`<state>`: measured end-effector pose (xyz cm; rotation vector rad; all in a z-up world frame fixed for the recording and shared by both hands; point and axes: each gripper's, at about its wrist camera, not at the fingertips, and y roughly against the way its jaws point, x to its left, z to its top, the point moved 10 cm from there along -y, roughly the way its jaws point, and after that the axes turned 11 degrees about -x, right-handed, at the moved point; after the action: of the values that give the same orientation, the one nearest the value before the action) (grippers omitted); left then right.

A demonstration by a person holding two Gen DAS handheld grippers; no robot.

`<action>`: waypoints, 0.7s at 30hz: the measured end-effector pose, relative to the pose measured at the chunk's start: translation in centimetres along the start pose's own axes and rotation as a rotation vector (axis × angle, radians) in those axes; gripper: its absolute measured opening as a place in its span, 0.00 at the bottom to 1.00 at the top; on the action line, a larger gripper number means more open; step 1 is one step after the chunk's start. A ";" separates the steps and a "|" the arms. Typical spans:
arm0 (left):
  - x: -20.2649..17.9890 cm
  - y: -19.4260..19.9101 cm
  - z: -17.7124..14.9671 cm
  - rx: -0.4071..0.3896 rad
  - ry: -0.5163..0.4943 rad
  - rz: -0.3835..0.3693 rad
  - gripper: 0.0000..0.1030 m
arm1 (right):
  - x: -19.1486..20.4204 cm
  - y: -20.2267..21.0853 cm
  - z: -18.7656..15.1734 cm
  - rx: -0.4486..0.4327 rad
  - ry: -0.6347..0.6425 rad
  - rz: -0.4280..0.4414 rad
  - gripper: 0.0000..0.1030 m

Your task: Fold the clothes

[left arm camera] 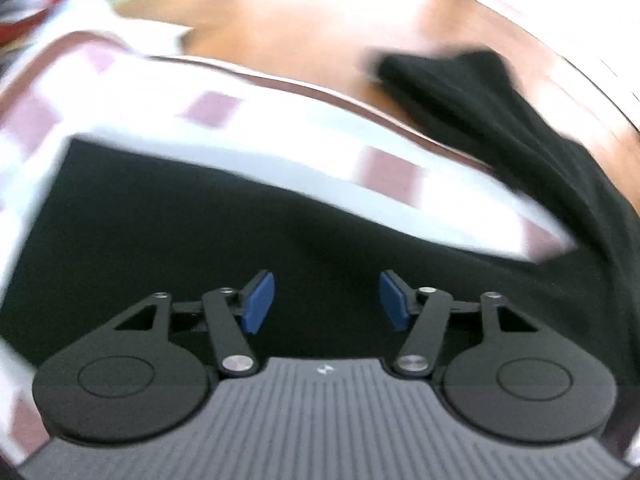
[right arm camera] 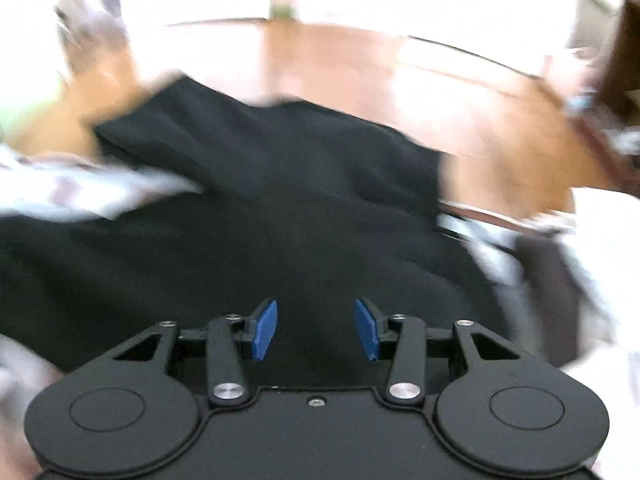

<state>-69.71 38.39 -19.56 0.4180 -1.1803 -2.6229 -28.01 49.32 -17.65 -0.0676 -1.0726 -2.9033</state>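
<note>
Black garment (left arm camera: 280, 220) beneath both grippers' parted, empty jaws, none between them.

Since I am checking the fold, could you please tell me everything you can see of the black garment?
The black garment is plain, matte, soft-looking cloth with no visible print. It lies spread low over a white cloth with dull purple squares that covers part of a brown wooden table. One part reaches out onto the bare wood. Shallow creases cross it. Both views are blurred, so seams and garment type are unclear. Neither hand-held gripper holds it.
</note>
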 end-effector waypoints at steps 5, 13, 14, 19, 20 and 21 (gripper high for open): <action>11.9 1.0 -0.7 0.023 0.223 0.173 0.63 | 5.8 -2.9 -0.2 0.000 0.020 0.187 0.52; 14.6 2.9 -6.3 0.065 0.346 0.146 0.64 | 8.0 -6.1 -2.7 0.093 -0.056 0.197 0.53; 14.3 2.9 -6.7 0.073 0.354 0.127 0.67 | 8.3 -5.7 -3.6 0.095 -0.061 0.203 0.53; 14.5 3.1 -7.8 0.088 0.437 0.162 0.80 | 7.8 -6.7 -5.8 0.144 -0.055 0.168 0.53; 14.8 3.2 -8.0 0.094 0.472 0.179 0.80 | 8.0 -6.7 -6.0 0.145 -0.058 0.171 0.53; 14.8 3.4 -8.1 0.090 0.497 0.184 0.80 | 8.1 -6.6 -6.2 0.145 -0.056 0.174 0.53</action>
<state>-80.35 25.75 -24.54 0.8717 -1.1034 -2.1385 -36.68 50.06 -26.17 -0.2259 -1.2173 -2.6772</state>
